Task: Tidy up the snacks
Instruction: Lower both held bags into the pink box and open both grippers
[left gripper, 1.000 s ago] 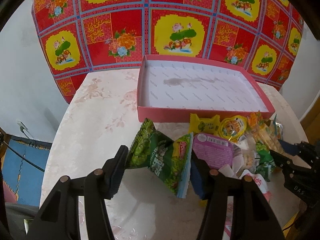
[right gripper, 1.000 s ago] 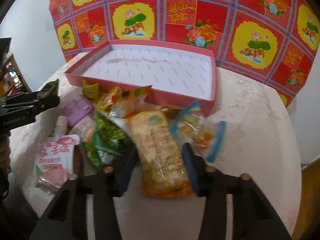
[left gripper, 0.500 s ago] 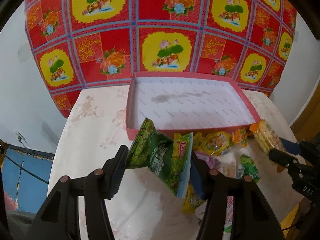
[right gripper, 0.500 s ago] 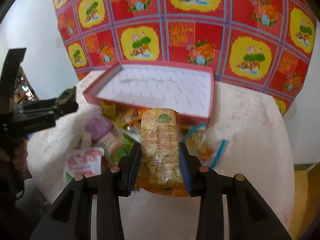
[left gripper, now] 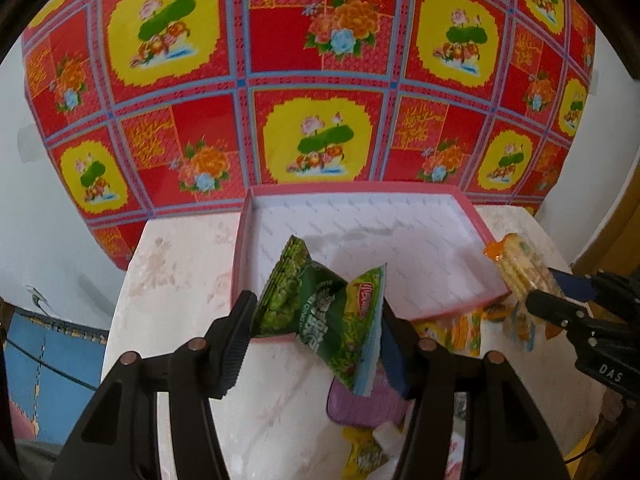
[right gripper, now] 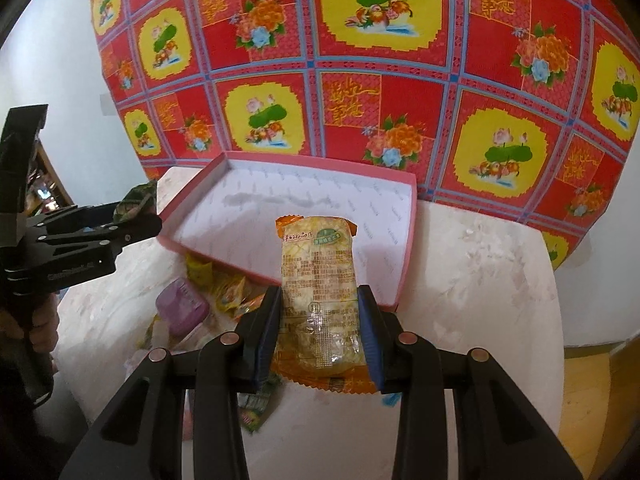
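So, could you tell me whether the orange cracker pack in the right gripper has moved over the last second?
Yes. The orange cracker pack has been lifted off the snack pile and now overlaps the near rim of the pink tray.

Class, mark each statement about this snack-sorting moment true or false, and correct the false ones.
1. The left gripper is shut on the green snack bag. True.
2. The right gripper is open and holds nothing. False: it is shut on the yellow cracker pack.
3. The pink tray already holds several snacks. False: its white floor is bare; both held packs are only above it.
4. A purple packet lies on the table outside the tray. True.
5. A patterned red cloth hangs behind the table. True.
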The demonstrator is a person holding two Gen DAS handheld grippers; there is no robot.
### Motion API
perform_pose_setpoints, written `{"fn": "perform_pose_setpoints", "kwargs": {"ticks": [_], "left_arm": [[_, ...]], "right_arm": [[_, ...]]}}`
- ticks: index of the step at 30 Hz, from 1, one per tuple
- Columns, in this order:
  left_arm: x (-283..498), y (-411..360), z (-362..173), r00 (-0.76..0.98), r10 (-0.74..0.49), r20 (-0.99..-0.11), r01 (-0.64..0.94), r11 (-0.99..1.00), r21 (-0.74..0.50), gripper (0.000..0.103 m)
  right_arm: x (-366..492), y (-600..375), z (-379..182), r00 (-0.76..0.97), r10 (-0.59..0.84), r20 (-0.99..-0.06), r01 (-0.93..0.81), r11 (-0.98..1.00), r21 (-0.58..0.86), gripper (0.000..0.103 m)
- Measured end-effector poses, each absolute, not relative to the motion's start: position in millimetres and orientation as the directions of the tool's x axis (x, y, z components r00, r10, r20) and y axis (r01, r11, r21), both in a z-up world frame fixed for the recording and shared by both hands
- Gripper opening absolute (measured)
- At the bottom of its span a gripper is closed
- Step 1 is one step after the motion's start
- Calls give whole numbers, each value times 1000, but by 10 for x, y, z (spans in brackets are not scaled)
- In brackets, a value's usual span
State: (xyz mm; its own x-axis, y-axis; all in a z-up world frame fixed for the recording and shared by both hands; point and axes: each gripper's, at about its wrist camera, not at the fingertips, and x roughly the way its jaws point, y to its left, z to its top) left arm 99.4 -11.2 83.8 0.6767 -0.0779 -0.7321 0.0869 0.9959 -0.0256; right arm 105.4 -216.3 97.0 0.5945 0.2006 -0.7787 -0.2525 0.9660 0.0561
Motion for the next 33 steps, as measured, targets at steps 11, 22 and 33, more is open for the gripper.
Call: {"fn": "perform_pose_setpoints", "kwargs": {"ticks": [11, 22, 33], "left_arm": [[1311, -165, 806, 677, -70, -733, 80, 997, -22, 60], [1649, -199, 610, 648, -75, -758, 87, 996, -24, 60], [1944, -225, 399, 626, -70, -776, 82, 996, -23, 60]], "right_arm": [[1471, -2205, 889, 577, 182, -796, -239, 970, 49, 38], [1808, -2178, 689, 558, 196, -806, -230, 970, 77, 38], [2068, -2128, 483, 535, 198, -821, -226, 970, 86, 38]]}}
